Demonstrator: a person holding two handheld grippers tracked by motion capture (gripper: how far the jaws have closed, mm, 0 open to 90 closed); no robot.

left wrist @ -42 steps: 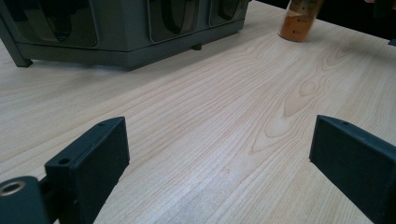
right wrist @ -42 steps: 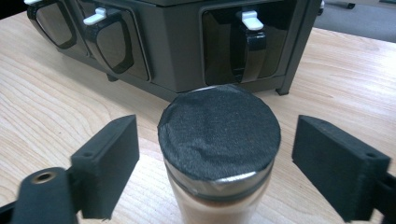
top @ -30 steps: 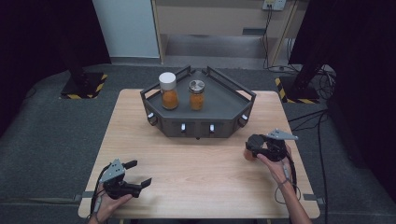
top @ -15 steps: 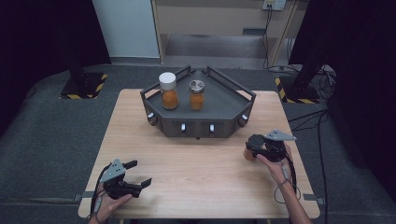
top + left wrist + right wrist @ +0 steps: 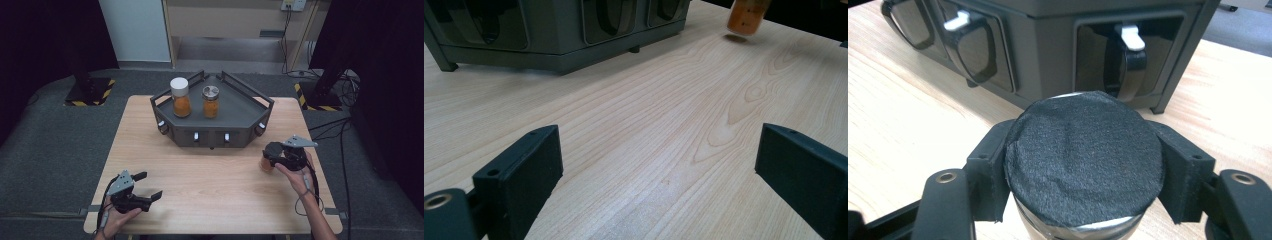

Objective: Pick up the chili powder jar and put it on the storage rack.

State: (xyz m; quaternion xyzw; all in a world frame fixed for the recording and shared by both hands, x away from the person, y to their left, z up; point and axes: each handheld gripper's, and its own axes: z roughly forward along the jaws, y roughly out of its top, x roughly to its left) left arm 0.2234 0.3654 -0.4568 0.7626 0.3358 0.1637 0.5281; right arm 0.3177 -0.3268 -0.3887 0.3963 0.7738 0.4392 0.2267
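The right gripper (image 5: 270, 159) has just been closing, and its jaws now pinch a jar with a black lid (image 5: 1083, 157) from both sides, just under that lid; the jar holds something orange and stands upright on the wooden table (image 5: 210, 190), just off the front right corner of the dark grey tray stand (image 5: 215, 131). Its long axis is vertical, so the grip is across the neck from the side, and the stand's top lies up and to the left of it, nearer this hand than the other. Two more jars stand on that top: one with a white lid (image 5: 180, 97) at the left, one with a metal lid (image 5: 210, 101) just beside it. The left gripper (image 5: 147, 187) rests near the table's front left corner, well apart from the stand, jaws spread wide with nothing between them. No label or writing can be read on any jar.
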